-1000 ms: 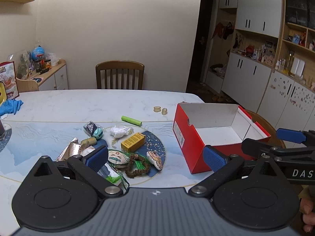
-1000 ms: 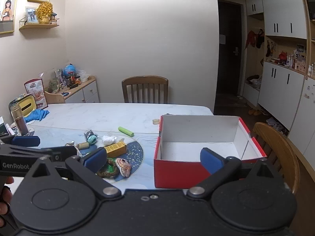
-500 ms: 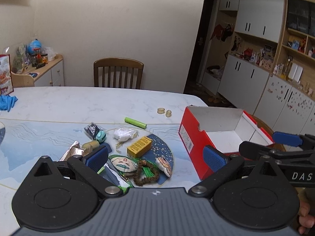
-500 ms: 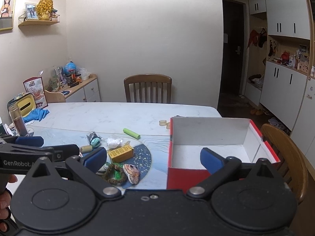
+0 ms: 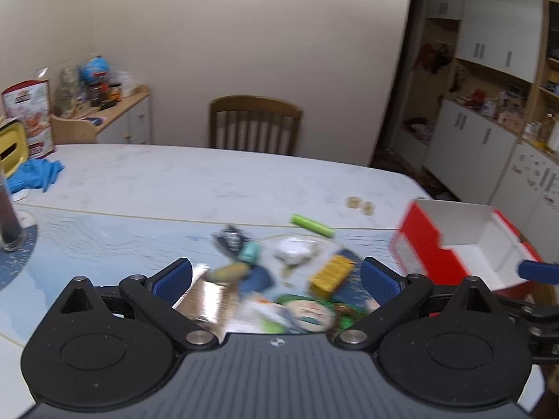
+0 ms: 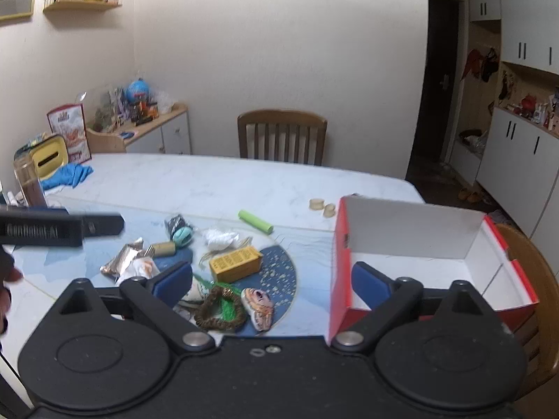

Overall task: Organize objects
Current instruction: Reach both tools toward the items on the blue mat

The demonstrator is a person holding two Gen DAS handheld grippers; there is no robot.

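**Operator:** Clutter was what I had to organize: small things lay loose on the table (image 6: 216, 181), left of the red shoebox (image 6: 412, 244), which stood with nothing in it. Nearest the box were the yellow carton (image 6: 236, 263) and the green cylinder (image 6: 255, 221); further left, the teal clip (image 6: 182, 235) and the foil wrapper (image 6: 120, 262).

**Observer:** What had changed in the last second?

**Operator:** I had swung the left gripper (image 5: 276, 276) leftward, away from the box. In its own view the shoebox (image 5: 454, 248) had slid out to the right edge, and the pile had come between its fingers. That view was blurred, so the tool was moving fast. The right gripper (image 6: 272, 281) had drifted left too; the box now filled only the right part of its view.

**Observer:** What did that mean for the task?

**Operator:** I judged nothing was sorted yet. The left tool was lining up on the pile for a first pick, probably the carton (image 5: 332, 272) or something just left of it.

**Observer:** And the tongs?

**Operator:** Both stood spread wide, gripping nothing. The left one sat low, pointing across the heap; the right one hovered level, straddling the box's left wall and the braided ring (image 6: 218, 309) beside it.
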